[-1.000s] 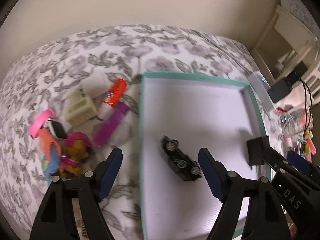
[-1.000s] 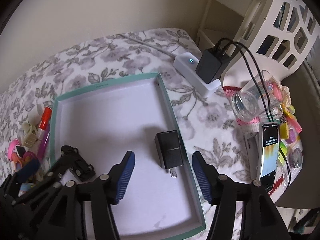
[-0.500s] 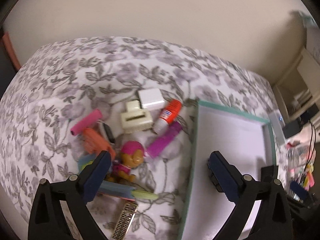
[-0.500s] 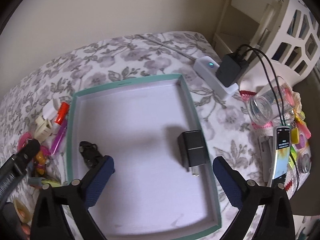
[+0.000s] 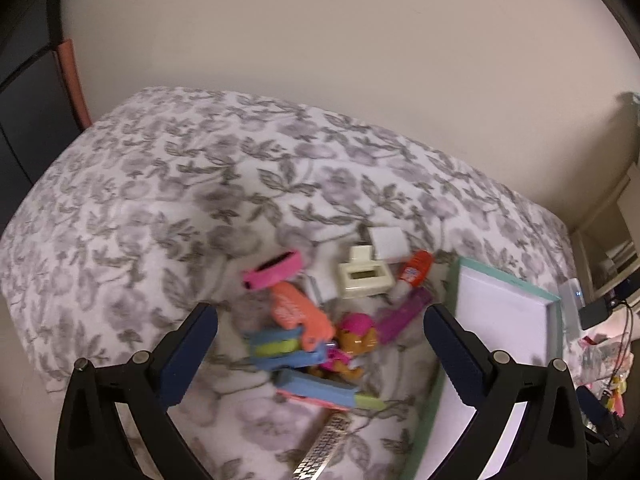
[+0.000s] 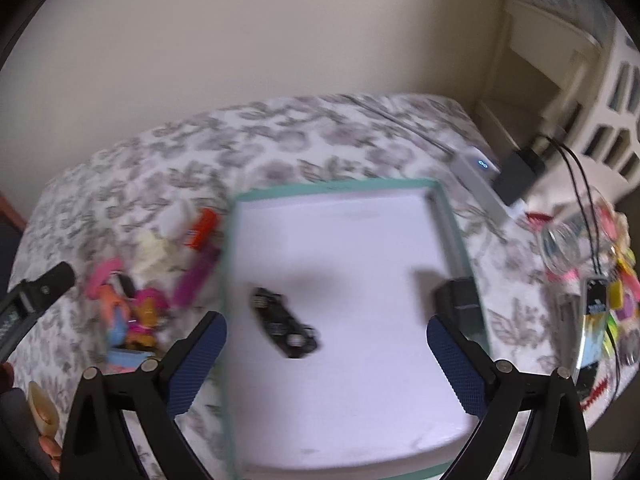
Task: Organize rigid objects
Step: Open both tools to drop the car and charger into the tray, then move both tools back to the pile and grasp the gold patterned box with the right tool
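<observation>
Nearest in the left wrist view, the left gripper [image 5: 320, 344] hangs w/ jaws spread wide, having just been opening, nothing between the pads; right under and just beyond its gap sits the toy pile on the grey floral bedspread [image 5: 160, 200]: a blue-and-green flat plastic piece [image 5: 320, 390], a pink-capped orange toy figure [image 5: 354, 340], an orange plastic toy [image 5: 298, 314], a purple plastic stick [image 5: 404, 312], then farther a pink band [image 5: 272, 272], a cream plastic block [image 5: 364, 276], an orange-capped glue tube [image 5: 414, 268] and a small white cube [image 5: 386, 242]. A metallic patterned strip [image 5: 324, 444] lies near the bottom edge. Only the left edge of the teal-rimmed white tray [image 5: 444, 360] shows here, beside the right pad; its contents aren't visible. The right wrist view gives what that one lacks: the right gripper [image 6: 326, 360] also released, jaws just been opening, empty, poised over the tray's near half. Inside the tray, a black toy car [image 6: 284, 326] lies just beyond the gap, closer to the left pad, and a black plug adapter [image 6: 458, 302] sits against the right wall, just above the right pad; neither touches the pads. Left of the tray the same pile appears blurred. Farther right, off the tray: a white power strip [image 6: 478, 184] w/ black charger [image 6: 520, 176], a clear glass jar [image 6: 564, 248], a phone [image 6: 594, 328].
</observation>
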